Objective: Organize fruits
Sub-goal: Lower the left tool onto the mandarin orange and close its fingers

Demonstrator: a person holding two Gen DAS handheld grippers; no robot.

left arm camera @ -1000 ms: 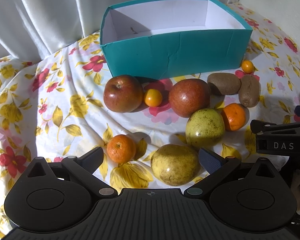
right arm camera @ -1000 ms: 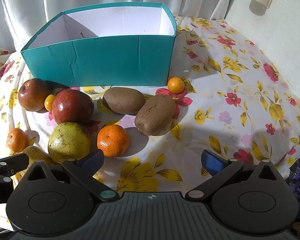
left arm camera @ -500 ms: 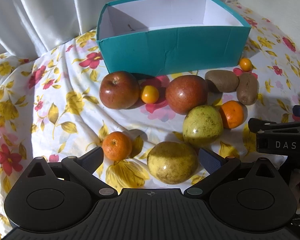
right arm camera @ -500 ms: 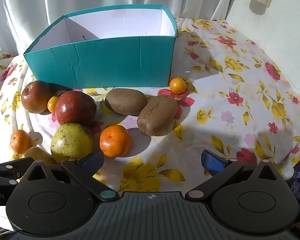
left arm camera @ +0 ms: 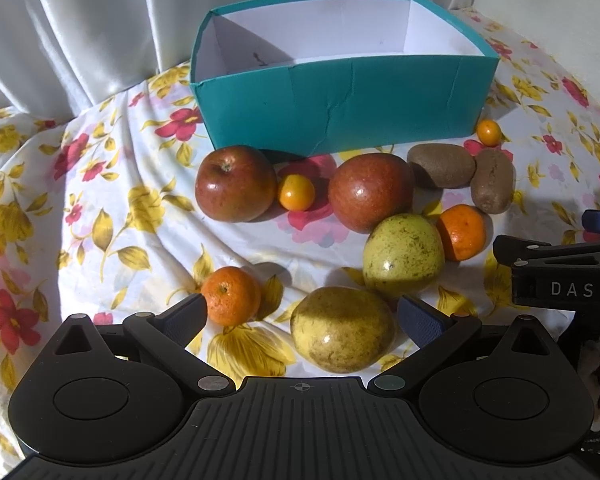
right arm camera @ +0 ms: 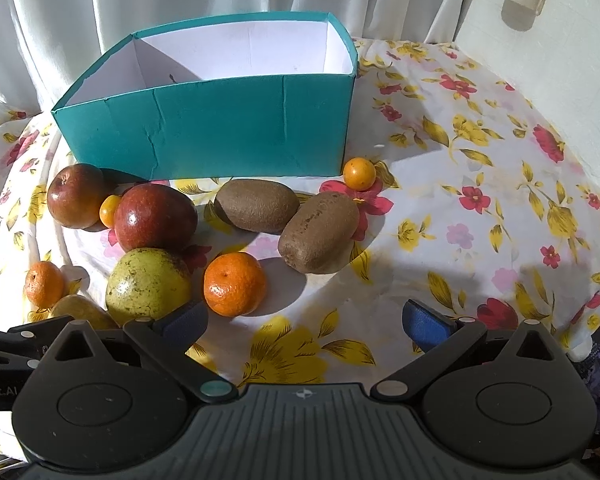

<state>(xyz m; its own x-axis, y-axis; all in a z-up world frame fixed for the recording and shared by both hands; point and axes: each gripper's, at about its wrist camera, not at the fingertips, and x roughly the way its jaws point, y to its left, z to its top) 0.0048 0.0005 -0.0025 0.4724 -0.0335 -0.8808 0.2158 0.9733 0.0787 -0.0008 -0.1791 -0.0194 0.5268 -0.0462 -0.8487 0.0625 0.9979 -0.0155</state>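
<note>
Left gripper (left arm camera: 300,316) has its jaws spread wide and holds nothing; a pear (left arm camera: 342,330) lies between its fingertips, a mandarin (left arm camera: 231,295) just beside the left tip. At 12 o'clock stands the teal box (left arm camera: 340,108), with two apples (left arm camera: 236,182) and a small orange fruit (left arm camera: 296,192) before it. Right gripper (right arm camera: 306,320) is likewise spread and holds nothing, over bare floral cloth (right arm camera: 480,184); a second mandarin (right arm camera: 234,283) sits at its 11 o'clock, two kiwis (right arm camera: 319,232) at 12, near the box's right corner.
</note>
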